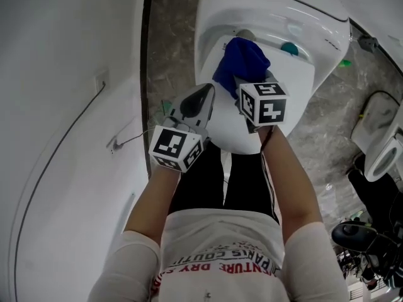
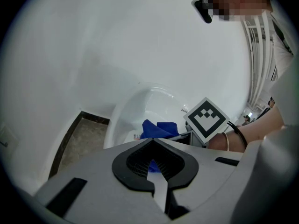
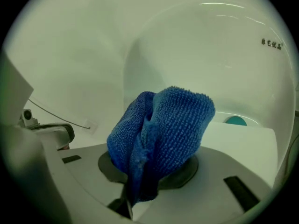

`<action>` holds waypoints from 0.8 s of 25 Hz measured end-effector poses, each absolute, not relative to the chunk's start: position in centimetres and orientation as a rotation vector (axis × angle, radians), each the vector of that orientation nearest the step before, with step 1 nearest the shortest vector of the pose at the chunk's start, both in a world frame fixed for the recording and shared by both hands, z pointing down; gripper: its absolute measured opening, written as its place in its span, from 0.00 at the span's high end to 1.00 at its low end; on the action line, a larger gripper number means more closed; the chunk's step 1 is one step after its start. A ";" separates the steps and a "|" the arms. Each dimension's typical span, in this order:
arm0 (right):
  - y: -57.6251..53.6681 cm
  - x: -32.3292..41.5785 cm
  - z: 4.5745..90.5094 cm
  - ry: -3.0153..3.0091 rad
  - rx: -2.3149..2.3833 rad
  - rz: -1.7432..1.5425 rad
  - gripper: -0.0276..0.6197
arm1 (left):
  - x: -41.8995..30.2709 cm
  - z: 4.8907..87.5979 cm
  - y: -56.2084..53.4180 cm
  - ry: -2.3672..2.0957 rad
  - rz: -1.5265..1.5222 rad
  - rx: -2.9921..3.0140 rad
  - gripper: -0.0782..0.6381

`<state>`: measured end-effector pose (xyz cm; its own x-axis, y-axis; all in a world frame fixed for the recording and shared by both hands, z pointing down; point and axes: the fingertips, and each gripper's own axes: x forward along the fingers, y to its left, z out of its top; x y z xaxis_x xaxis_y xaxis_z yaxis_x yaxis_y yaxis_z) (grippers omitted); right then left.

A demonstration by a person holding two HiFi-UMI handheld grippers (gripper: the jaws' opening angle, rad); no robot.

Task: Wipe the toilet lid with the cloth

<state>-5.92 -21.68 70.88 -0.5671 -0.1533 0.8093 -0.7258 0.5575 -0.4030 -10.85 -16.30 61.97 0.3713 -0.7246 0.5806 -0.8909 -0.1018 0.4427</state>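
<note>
The bunched blue microfibre cloth (image 1: 242, 58) is clamped in the right gripper (image 1: 249, 88). Its jaws are closed down on the folds, so a thick wad bulges out past the tips, and a padded face is offered for wiping rather than bare plastic. Directly beneath and ahead of those jaws the flat white toilet lid (image 1: 291, 88) is seen, lowered, with the cloth held over its far end. Whether fabric and lid are touching cannot be told. A small teal round object (image 1: 289, 48) is noted just beyond the cloth, at the back of the toilet. The left gripper (image 1: 200, 98) is held just to the left of the right one, over the lid's near left edge. Its jaws are brought together with only a thin slit between them and nothing is gripped; the blue glimpsed through that slit is the cloth beyond. It is judged to be parked there to stay out of the wiping path. The wipe is judged barely begun, and a drag of the cloth back along the lid would seem called for next
</note>
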 end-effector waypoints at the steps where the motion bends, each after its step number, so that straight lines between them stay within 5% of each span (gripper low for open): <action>1: -22.0 -5.1 70.8 -2.042 0.704 0.980 0.81 | -10.2 61.9 -16.6 -1.403 0.280 1.872 0.88; 20: -24.6 11.9 70.5 -1.965 0.811 0.963 0.81 | 2.4 61.4 -18.5 -1.354 0.289 1.915 0.88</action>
<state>11.94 -24.57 70.54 -0.4868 -0.1964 0.8512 -0.7931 0.5077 -0.3364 2.35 -18.47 61.41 0.4122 -0.7091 0.5721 -0.8809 -0.1498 0.4490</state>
